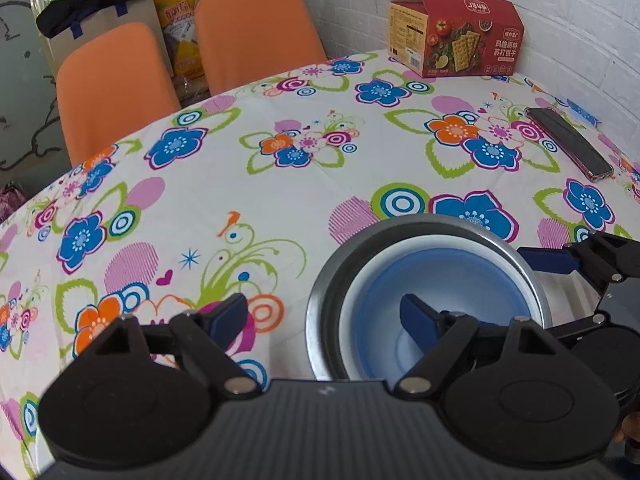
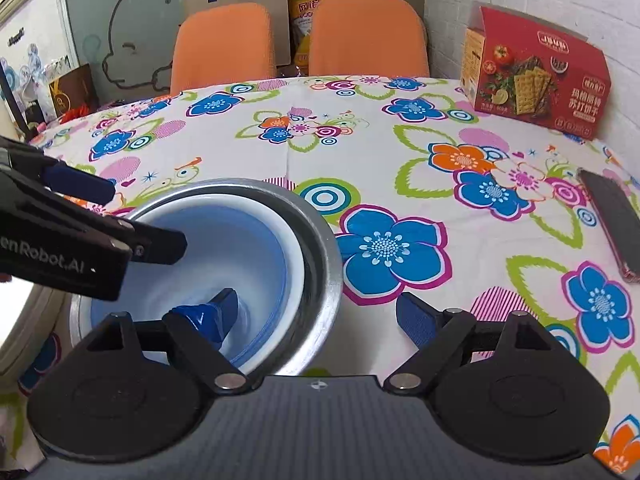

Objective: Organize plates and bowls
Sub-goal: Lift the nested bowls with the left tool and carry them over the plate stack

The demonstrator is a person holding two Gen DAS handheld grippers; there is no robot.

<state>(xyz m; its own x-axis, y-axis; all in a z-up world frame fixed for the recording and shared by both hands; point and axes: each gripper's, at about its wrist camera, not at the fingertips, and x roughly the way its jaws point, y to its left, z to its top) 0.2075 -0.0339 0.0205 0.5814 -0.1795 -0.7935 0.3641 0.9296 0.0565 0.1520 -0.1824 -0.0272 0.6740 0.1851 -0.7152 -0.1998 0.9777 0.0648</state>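
While a red cracker box and dark phone lie far right, nested blue plastic bowl and steel bowl sit near on the floral surface, straddled by both wide claws: left claw, right claw.

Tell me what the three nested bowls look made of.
Grey outer bowl: likely brushed metal, judging by its dull silvery sheen. White middle bowl: smooth, matte, plastic or ceramic; unclear. Pale blue inner bowl: probably plastic, with a thin rim and soft gloss.
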